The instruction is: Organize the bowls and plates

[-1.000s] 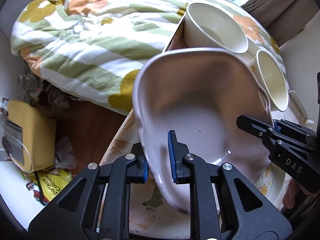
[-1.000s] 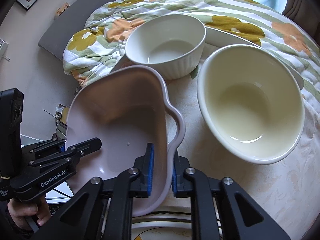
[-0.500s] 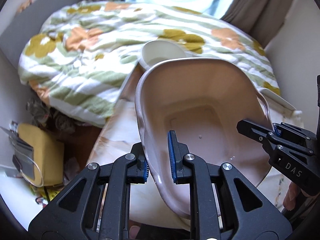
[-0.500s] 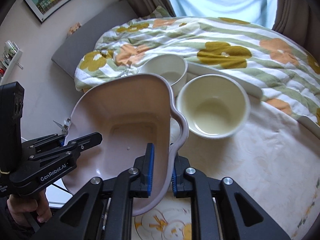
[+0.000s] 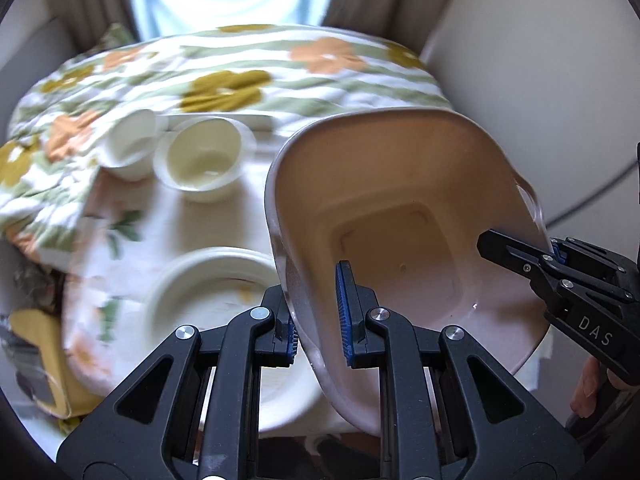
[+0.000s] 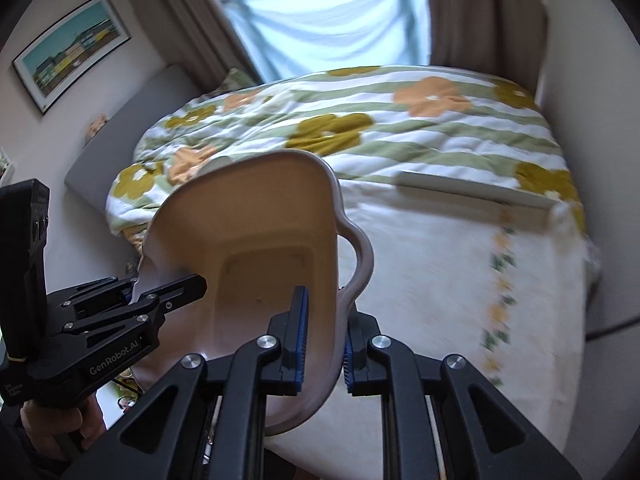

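While held aloft over counter [image 5: 192,216] draped in pale floral cloth: pink handled dish [image 5: 400,216], tilted, mouth toward both cameras, clear of the cloth. Nothing inside but a small speck on the floor of it.

Room: bed with floral striped duvet [image 6: 360,128] butting the counter's far edge at 12 o'clock; window with blue light and brown curtains [image 6: 472,12] beyond; framed picture [image 6: 68,52] on wall at 10 o'clock in right view; grey headboard below it. Yellow bag [image 5: 36,344] low at 8 o'clock in left view, off the counter.

Left tongs [image 5: 318,320]: pinching the dish's near wall, one blue pad inside, one outside. Right tongs [image 6: 324,340]: same, pinching the opposite wall beside the looped handle, pad each side. Each tool visible in the other's view, at 4 o'clock and 8 o'clock respectively.

Other ware, left view, motion-blurred: cream bowl [image 5: 204,160] at 10 o'clock, empty; white ribbed bowl [image 5: 130,146] just beside it to the left, contents unclear; stacked white plates [image 5: 216,292] at 8 o'clock, partly under the dish and tongs. Long white tray [image 6: 472,192] at the counter's far edge, seen at 1 o'clock in right view.
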Available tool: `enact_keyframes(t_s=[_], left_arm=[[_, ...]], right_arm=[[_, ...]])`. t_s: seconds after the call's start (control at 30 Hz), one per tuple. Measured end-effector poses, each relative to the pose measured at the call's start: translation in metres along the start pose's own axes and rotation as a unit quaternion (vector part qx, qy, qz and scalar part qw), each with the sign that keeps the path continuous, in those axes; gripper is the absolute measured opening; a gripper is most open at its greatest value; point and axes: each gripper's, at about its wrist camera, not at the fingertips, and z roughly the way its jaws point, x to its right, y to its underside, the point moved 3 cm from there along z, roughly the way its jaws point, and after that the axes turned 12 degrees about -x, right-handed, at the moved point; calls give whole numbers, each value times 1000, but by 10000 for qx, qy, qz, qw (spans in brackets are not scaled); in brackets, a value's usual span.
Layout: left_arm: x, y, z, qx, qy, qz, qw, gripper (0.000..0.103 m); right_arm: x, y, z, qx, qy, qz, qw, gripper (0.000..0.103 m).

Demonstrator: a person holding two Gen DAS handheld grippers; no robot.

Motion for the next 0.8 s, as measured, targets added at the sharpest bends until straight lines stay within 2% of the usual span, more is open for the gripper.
enact_keyframes(t_s=[0.13,0.33,0.6,0.8], left_arm=[[48,7,26,-215,233,313,9990,14],[97,24,76,-553,406,745,9949,14],[113,32,125,-697,300,1031,9918,14],[113,35,146,-801,177,1042,9912,14]], right_arm=[[43,28,-10,-25,201,432,9989,14],[89,62,4,-60,396,950,9947,14],[128,89,33,29,394,1295,9908,14],[135,103,49,14,374,1475,9884,14]])
